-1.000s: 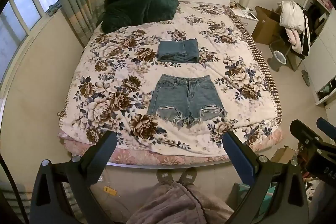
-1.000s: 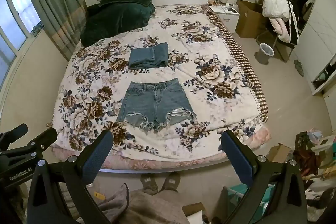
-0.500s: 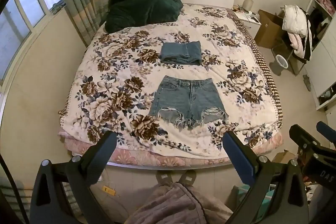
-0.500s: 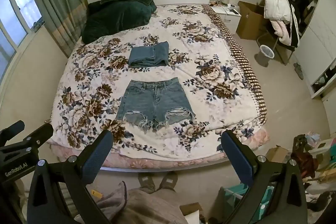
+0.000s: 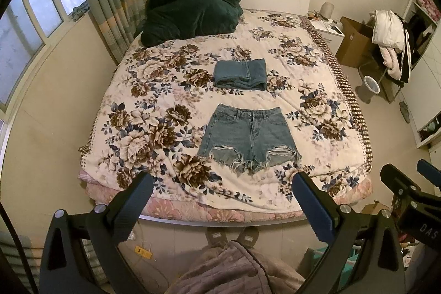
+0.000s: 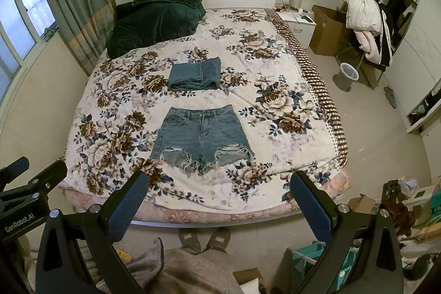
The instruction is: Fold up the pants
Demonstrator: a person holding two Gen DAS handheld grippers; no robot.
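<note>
Blue denim shorts (image 5: 249, 138), floral bedspread (image 5: 154, 106)

A bed (image 5: 137, 112) with floral cover carries frayed denim shorts (image 5: 248, 137) near, folded jeans (image 5: 240, 73) beyond, dark green blanket (image 5: 190, 13) far left

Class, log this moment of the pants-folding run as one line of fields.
stage: pre-grasp | left claw: open, empty | right claw: open, empty | denim shorts: flat, unfolded on bed | folded jeans: beyond shorts

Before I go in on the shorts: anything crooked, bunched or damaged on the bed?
Nothing stands out. The denim shorts lie flat, waistband toward the headboard; the torn, frayed hems look like styling. The folded jeans sit neatly beyond them. Both grippers are open, off the bed.
</note>
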